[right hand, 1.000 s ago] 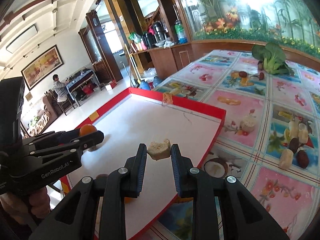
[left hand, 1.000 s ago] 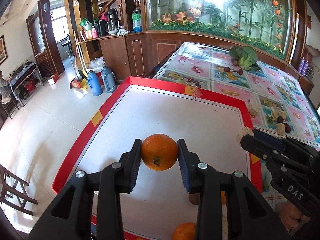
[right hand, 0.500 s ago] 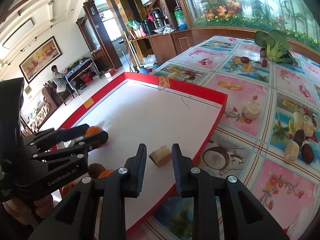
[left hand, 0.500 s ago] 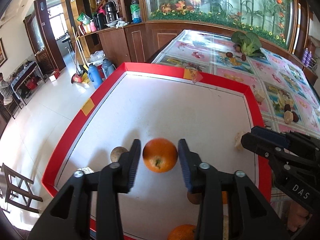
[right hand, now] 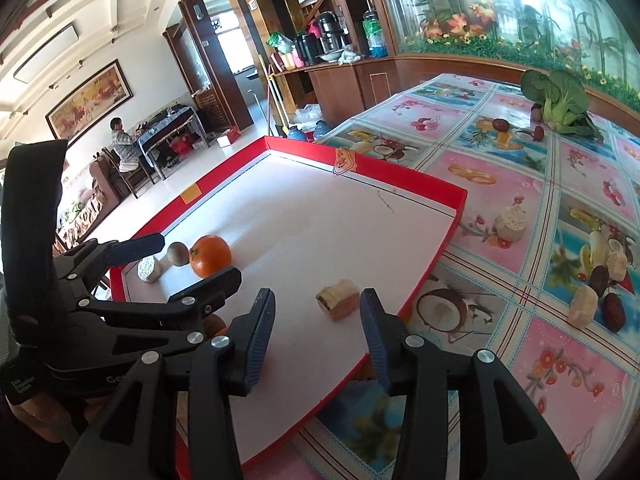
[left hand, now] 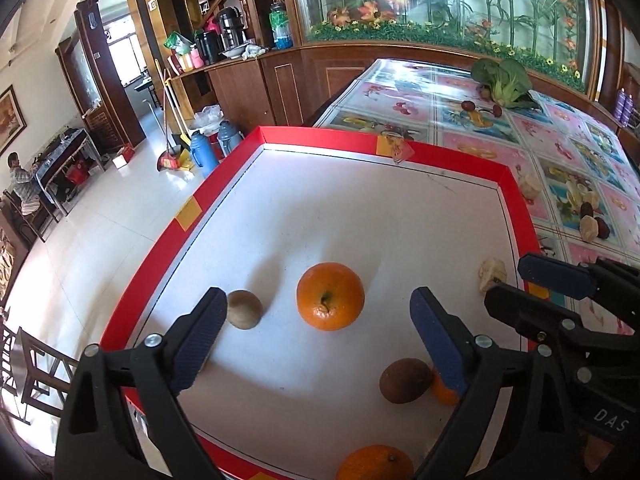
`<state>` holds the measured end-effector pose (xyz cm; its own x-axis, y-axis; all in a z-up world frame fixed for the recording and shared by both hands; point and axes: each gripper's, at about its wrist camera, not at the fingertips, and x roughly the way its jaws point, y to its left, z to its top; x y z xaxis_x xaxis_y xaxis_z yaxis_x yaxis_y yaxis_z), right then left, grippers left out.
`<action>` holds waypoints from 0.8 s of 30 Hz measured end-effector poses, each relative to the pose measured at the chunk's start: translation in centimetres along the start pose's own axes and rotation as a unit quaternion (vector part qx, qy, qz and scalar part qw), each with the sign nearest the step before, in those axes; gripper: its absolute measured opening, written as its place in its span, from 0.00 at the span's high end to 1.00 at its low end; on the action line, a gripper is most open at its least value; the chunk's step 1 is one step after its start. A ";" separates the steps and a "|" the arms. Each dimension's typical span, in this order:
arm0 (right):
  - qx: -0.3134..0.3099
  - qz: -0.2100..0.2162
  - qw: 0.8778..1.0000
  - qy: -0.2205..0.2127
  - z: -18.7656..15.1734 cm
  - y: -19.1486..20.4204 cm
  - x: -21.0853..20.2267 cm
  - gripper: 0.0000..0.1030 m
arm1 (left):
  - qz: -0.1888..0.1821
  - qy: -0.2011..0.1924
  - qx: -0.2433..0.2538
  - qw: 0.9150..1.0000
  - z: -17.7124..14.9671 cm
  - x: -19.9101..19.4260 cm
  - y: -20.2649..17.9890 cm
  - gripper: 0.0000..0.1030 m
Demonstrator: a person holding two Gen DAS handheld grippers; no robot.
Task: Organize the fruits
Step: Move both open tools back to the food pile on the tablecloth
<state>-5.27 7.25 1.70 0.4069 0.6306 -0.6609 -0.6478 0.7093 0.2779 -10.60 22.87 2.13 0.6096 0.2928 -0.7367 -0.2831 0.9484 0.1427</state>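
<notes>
The orange [left hand: 330,296] sits free on the white floor of the red-rimmed tray [left hand: 224,178], at twelve o'clock from the left gripper [left hand: 316,334], whose jaws stand wide and empty to either side of it. It looks firm and fairly heavy, round enough to roll (waxy peel, likely slippery), so I would grip across its widest middle. The pale fruit chunk [right hand: 338,300] lies just ahead of the right gripper [right hand: 318,336], its jaws also wide and empty; it looks light and crumbly, best pinched gently on its flat sides. A brown kiwi [left hand: 245,309] rests at nine o'clock from the orange. Legible writing: "DAS" on the right gripper's body.
</notes>
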 end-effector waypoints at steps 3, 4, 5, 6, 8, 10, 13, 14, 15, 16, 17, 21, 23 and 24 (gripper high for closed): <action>-0.003 -0.012 1.000 -0.007 0.1 -0.1 -0.3 0.54 | 0.006 -0.002 -0.002 1.000 0.1 -0.2 0.0 0.06; -0.004 -0.020 1.000 -0.013 0.2 -0.3 -0.6 0.53 | 0.008 -0.003 -0.003 1.000 0.1 -0.3 0.0 0.05; -0.005 -0.025 1.000 -0.018 0.3 -0.5 -0.7 0.52 | 0.009 -0.005 -0.005 1.000 0.2 -0.4 0.1 0.05; -0.004 -0.032 0.999 -0.022 0.4 -0.8 -0.9 0.52 | 0.011 -0.005 -0.006 1.000 0.3 -0.5 0.1 0.04; 0.004 -0.044 0.998 -0.032 0.6 -1.6 -1.4 0.50 | 0.015 -0.004 -0.008 1.000 0.5 -0.6 0.0 0.03; 0.021 -0.053 0.998 -0.040 0.8 -2.8 -1.9 0.50 | 0.013 -0.008 -0.008 1.000 0.9 -1.0 -0.3 0.03; 0.038 -0.077 0.995 -0.051 0.9 -4.3 -2.6 0.47 | 0.011 -0.018 0.002 1.000 1.5 -1.8 -1.3 0.02; 0.040 -0.083 0.994 -0.053 0.8 -4.6 -2.8 0.47 | 0.010 -0.022 0.006 1.000 1.7 -2.0 -1.6 0.02; 0.043 -0.092 0.993 -0.054 0.8 -5.1 -3.1 0.47 | 0.009 -0.028 0.010 1.000 1.8 -2.3 -2.1 0.01; 0.045 -0.097 0.993 -0.054 0.7 -5.4 -3.2 0.47 | 0.007 -0.033 0.016 0.999 2.0 -2.7 -2.7 0.00; 0.048 -0.105 0.992 -0.055 0.6 -6.0 -3.5 0.47 | 0.004 -0.038 0.021 0.999 2.2 -2.9 -3.2 0.00; 0.064 -0.129 0.988 -0.061 0.2 -8.1 -4.9 0.46 | -0.011 -0.050 0.051 0.997 2.7 -3.8 -5.8 0.00; 0.074 -0.140 0.985 -0.062 -0.1 -9.1 -5.5 0.46 | -0.016 -0.056 0.069 0.996 2.9 -4.2 -7.1 0.00; 0.080 -0.145 0.984 -0.064 -0.2 -9.6 -5.9 0.46 | -0.018 -0.059 0.076 0.995 3.0 -4.5 -7.8 0.00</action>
<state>-1.57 -3.40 2.80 0.6433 0.4219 -0.6389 -0.3871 0.8992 0.2041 -8.89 14.58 6.31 0.7028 0.2621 -0.6613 -0.1496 0.9633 0.2228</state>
